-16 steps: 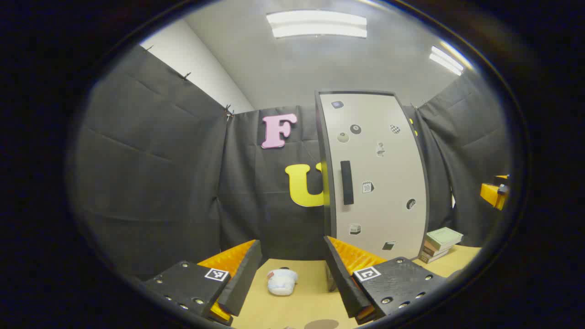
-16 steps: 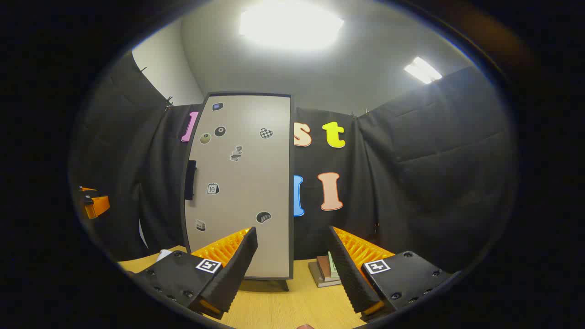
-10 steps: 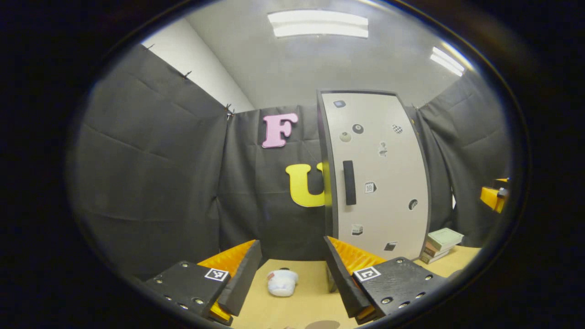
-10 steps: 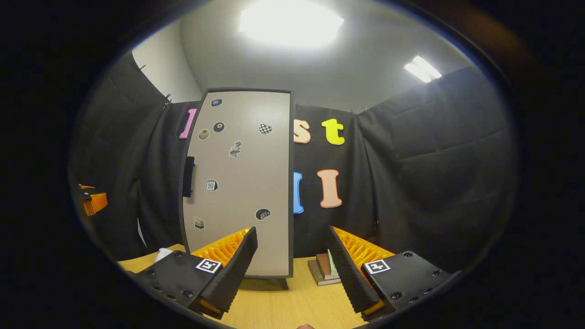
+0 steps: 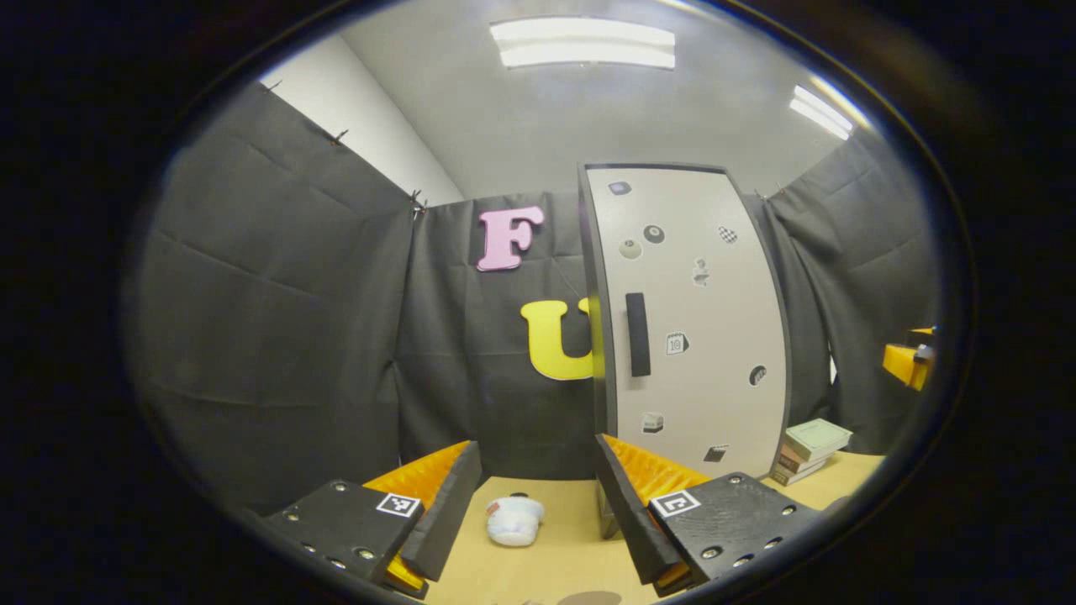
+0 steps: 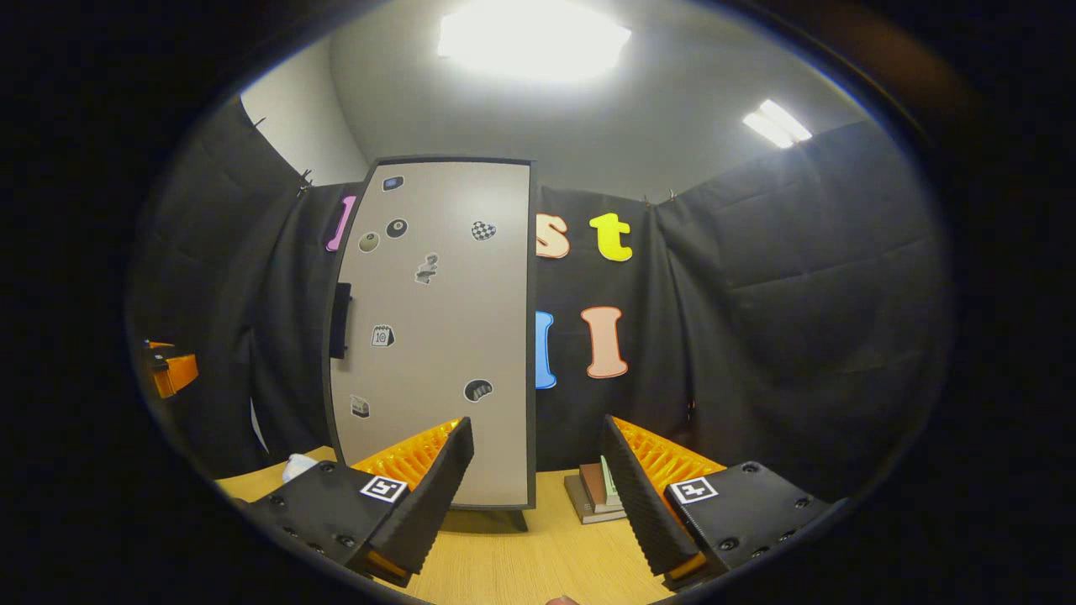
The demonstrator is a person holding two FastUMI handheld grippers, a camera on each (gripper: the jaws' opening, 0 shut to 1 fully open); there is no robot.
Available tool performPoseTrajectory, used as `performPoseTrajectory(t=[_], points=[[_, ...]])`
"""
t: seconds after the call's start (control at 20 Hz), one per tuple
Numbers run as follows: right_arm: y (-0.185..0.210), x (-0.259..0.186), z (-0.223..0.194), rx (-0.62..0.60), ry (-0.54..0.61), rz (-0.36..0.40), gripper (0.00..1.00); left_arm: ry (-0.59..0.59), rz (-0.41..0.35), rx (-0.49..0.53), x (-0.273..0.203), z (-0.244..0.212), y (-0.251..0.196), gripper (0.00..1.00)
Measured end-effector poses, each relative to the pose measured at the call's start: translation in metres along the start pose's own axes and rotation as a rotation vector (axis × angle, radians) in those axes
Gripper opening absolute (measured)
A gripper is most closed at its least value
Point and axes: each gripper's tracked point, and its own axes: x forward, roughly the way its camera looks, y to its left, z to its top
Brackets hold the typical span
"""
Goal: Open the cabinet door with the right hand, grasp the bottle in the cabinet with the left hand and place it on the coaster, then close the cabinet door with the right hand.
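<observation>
Both my tools have their fingers wide apart and hold nothing: the left tool and the right tool hang above the table. The cabinet stands far ahead, its door closed, with books beside it on the right.

The cabinet door looks smooth and matt, with a darker matt handle and small flat stickers on it. The table shows a pale wood grain with a soft sheen. The books have matt paper covers. The ceiling looks matt and painted.
</observation>
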Motion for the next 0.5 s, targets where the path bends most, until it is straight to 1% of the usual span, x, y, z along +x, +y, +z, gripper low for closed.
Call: performPoseTrajectory(t=[0.05, 0.5], points=[[-0.001, 0.000, 0.000, -0.001, 0.001, 0.002, 0.98, 0.000, 0.000, -0.001, 0.000, 0.001, -0.001, 0.82], [-0.016, 0.004, -0.003, -0.001, 0.006, 0.014, 0.97, -0.003, 0.003, 0.005, 0.000, 0.004, -0.020, 0.82]])
